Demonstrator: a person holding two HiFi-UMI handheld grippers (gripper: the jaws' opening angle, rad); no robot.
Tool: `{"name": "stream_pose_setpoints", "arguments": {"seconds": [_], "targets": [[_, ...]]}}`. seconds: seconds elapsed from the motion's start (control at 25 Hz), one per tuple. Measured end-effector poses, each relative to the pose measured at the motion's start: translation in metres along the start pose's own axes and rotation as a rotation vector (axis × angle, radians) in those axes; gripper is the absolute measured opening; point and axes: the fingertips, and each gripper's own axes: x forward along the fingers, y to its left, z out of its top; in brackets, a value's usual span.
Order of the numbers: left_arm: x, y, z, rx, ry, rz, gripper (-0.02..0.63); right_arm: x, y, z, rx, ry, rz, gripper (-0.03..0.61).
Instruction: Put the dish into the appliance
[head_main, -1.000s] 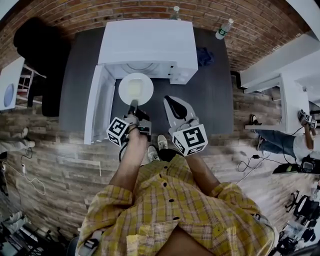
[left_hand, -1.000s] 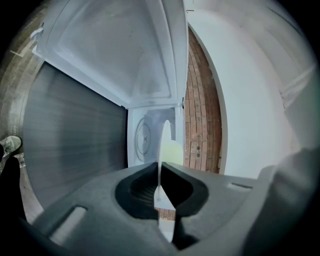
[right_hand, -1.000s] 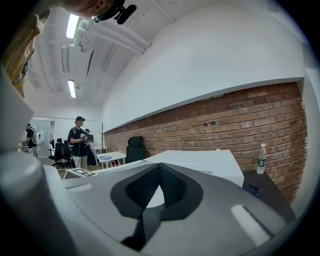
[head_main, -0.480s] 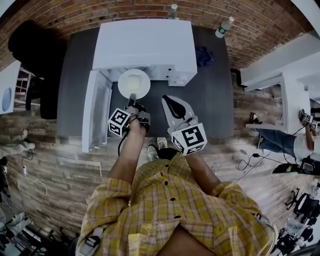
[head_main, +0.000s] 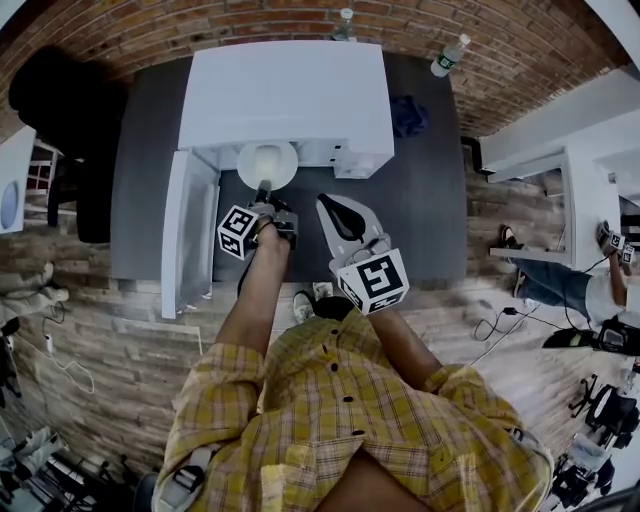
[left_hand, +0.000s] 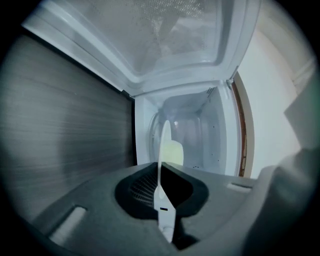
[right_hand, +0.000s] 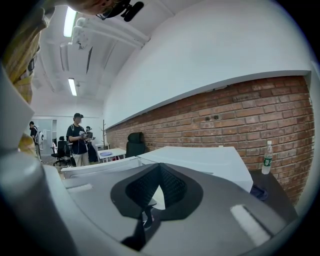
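Observation:
A round white plate (head_main: 266, 163) sits at the mouth of the white appliance (head_main: 290, 90), its far edge hidden under the appliance's top. My left gripper (head_main: 264, 188) is shut on the plate's near rim. In the left gripper view the plate (left_hand: 163, 150) shows edge-on between the jaws of the left gripper (left_hand: 161, 175), with the white cavity (left_hand: 195, 135) right behind it. The appliance door (head_main: 188, 230) stands swung open to the left. My right gripper (head_main: 335, 205) hangs to the right of the plate, shut and holding nothing, and the right gripper (right_hand: 159, 167) shows the same in its own view.
The appliance stands on a dark table (head_main: 425, 200). A blue cloth (head_main: 408, 112) lies to its right, and two water bottles (head_main: 449, 57) (head_main: 345, 22) stand by the brick wall. A black chair (head_main: 60, 110) is at the left. A person (right_hand: 78, 140) stands far off.
My left gripper has carried the plate forward to the appliance's opening, so the plate's far edge now goes under the top. The right gripper has drifted slightly forward and left.

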Motion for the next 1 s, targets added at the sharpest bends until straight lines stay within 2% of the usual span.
{"name": "stream_pose_setpoints", "arguments": {"seconds": [0.64,1.0], "targets": [[0.041,0.014,0.008,-0.080,-0.029,0.034,0.006,0.004,-0.025,-0.010,0.003,0.026,-0.034,-0.008],[0.052,0.016,0.013,-0.054,-0.053,0.048,0.009,0.004,-0.033,-0.013,0.004,0.038,-0.042,-0.008]]}}
